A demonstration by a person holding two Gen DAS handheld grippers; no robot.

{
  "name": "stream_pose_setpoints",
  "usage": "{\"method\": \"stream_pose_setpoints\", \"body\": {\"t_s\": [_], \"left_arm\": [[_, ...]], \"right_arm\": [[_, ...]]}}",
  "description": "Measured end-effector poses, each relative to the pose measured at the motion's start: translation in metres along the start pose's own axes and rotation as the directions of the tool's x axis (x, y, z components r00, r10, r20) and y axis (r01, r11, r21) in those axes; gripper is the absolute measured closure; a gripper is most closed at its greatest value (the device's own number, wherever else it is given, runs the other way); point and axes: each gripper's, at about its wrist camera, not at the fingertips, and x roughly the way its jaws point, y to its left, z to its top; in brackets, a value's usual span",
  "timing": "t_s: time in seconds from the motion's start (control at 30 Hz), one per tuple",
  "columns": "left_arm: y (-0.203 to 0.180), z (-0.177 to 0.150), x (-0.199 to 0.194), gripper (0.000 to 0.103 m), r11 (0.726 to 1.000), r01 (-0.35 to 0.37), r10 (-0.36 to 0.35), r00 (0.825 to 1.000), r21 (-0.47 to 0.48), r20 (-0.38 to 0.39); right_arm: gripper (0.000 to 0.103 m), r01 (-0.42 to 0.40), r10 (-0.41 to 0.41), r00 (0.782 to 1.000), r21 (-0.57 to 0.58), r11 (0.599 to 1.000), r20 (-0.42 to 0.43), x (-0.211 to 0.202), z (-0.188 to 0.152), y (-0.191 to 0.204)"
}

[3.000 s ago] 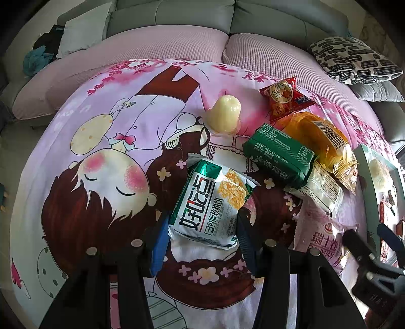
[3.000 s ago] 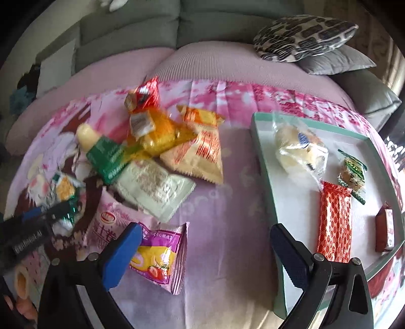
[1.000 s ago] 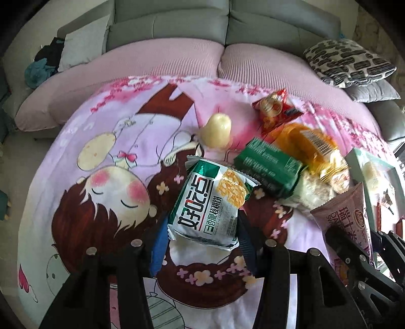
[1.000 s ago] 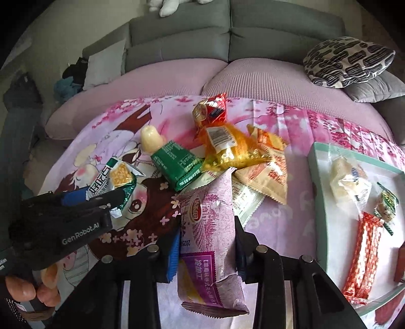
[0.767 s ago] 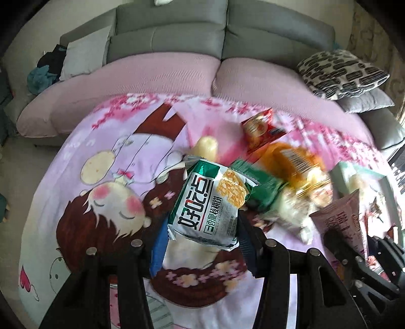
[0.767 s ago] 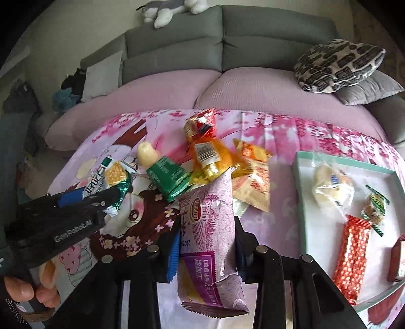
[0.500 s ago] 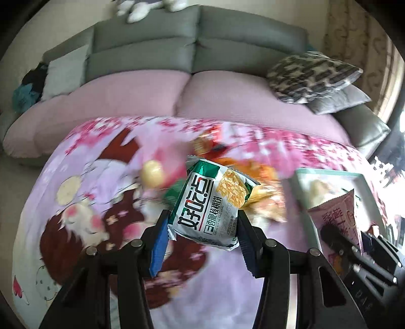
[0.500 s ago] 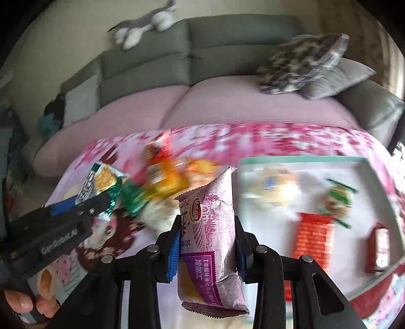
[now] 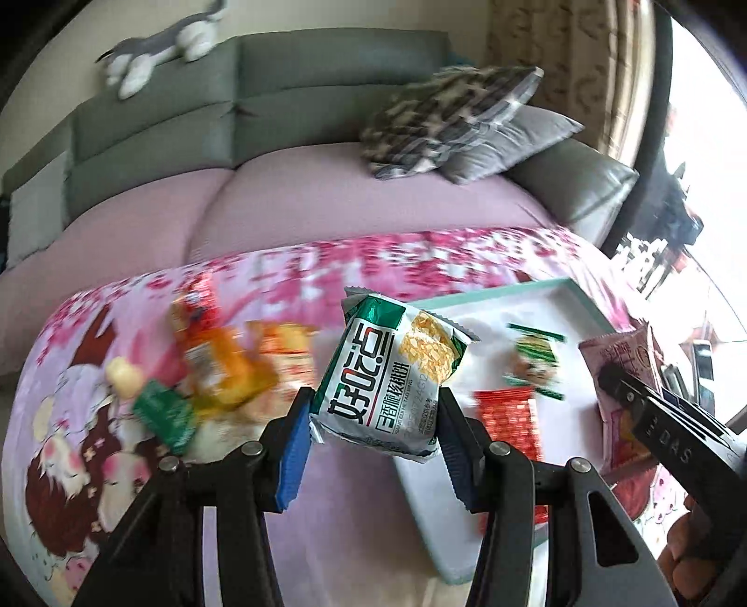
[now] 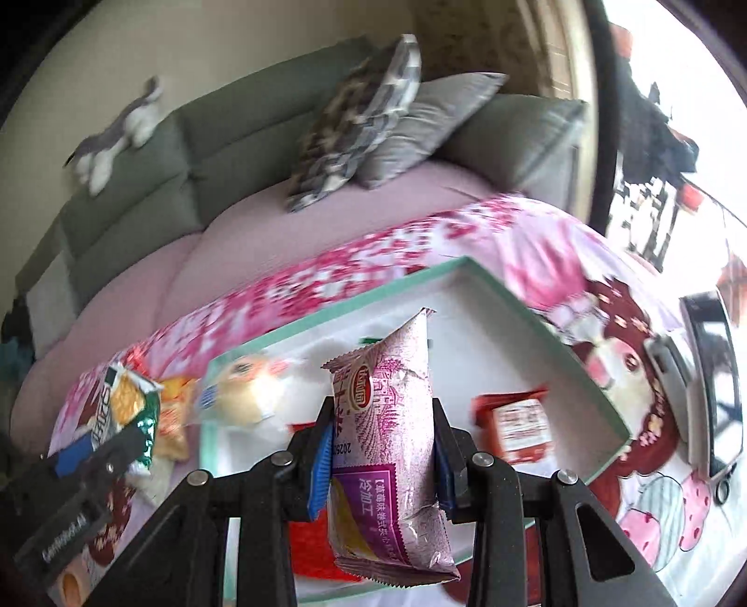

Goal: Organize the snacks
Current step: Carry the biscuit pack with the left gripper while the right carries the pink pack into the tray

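Left tongs (image 9: 373, 436): clamped on the green-and-white packet (image 9: 390, 373), which is held upright in the air, pinched at its lower sides between the blue pads (image 9: 294, 460).
Right tongs (image 10: 378, 460): closed on the pink packet (image 10: 390, 448), held upright, its top corner pointing up and its lower end hanging below the pads.
Tray (image 10: 327, 315): white with a teal rim, lying on the pink cartoon cloth (image 10: 625, 369); in the right wrist view it sits directly beyond and under the pink packet.
In the tray: a pale bun in a clear wrap (image 10: 247, 397) at the far left, a red packet (image 10: 518, 422) at the right, a red wrapper (image 9: 506, 420) near the middle, a small green one (image 9: 534, 357) farther back.
Loose pile (image 9: 224, 364): orange, yellow and green packets on the cloth left of the tray, blurred.
Background: grey sofa (image 9: 289, 98) with cushions (image 9: 448, 116) and a plush toy (image 9: 158, 44) on its back.
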Motion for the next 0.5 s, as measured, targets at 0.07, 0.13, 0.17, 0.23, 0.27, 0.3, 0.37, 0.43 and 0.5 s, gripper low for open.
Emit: {"method": "stream_pose_setpoints", "body": {"t_s": [0.07,0.13,0.17,0.23,0.27,0.3,0.37,0.43,0.5], "left_arm": [[-0.016,0.002,0.006,0.050,1.000,0.013,-0.013,1.000,0.025,0.001],[-0.027,0.002,0.009,0.050,0.999,0.021,-0.021,1.000,0.038,0.001],[-0.032,0.003,0.011,0.050,0.999,0.027,-0.027,1.000,0.044,0.002],[-0.038,0.002,0.015,0.050,0.998,0.033,-0.033,0.999,0.052,-0.001],[-0.042,0.002,0.018,0.050,0.998,0.036,-0.036,0.999,0.056,-0.003],[-0.045,0.003,0.021,0.050,0.998,0.038,-0.038,0.999,0.058,-0.003],[-0.051,0.006,0.026,0.050,0.997,0.045,-0.046,0.999,0.067,0.003],[-0.055,0.010,0.028,0.050,0.996,0.051,-0.053,0.998,0.074,0.026],[-0.058,0.012,0.032,0.050,0.995,0.054,-0.057,0.998,0.080,0.038]], "right_arm": [[0.065,0.003,-0.003,1.000,0.031,1.000,-0.001,0.005,0.001,-0.013],[0.065,-0.002,0.002,1.000,0.056,0.998,0.002,0.009,0.001,-0.022],[0.065,-0.003,0.002,1.000,0.065,0.998,0.003,0.011,0.002,-0.026],[0.065,-0.003,0.002,1.000,0.077,0.997,0.009,0.015,0.003,-0.031],[0.065,-0.004,0.003,1.000,0.082,0.997,0.013,0.017,0.003,-0.031],[0.065,-0.009,0.007,1.000,0.089,0.996,0.018,0.019,0.004,-0.033],[0.065,-0.017,0.015,1.000,0.096,0.995,0.026,0.021,0.004,-0.034],[0.065,-0.021,0.017,0.999,0.096,0.995,0.040,0.023,0.004,-0.034],[0.065,-0.020,0.015,0.999,0.103,0.995,0.048,0.025,0.005,-0.036]]}}
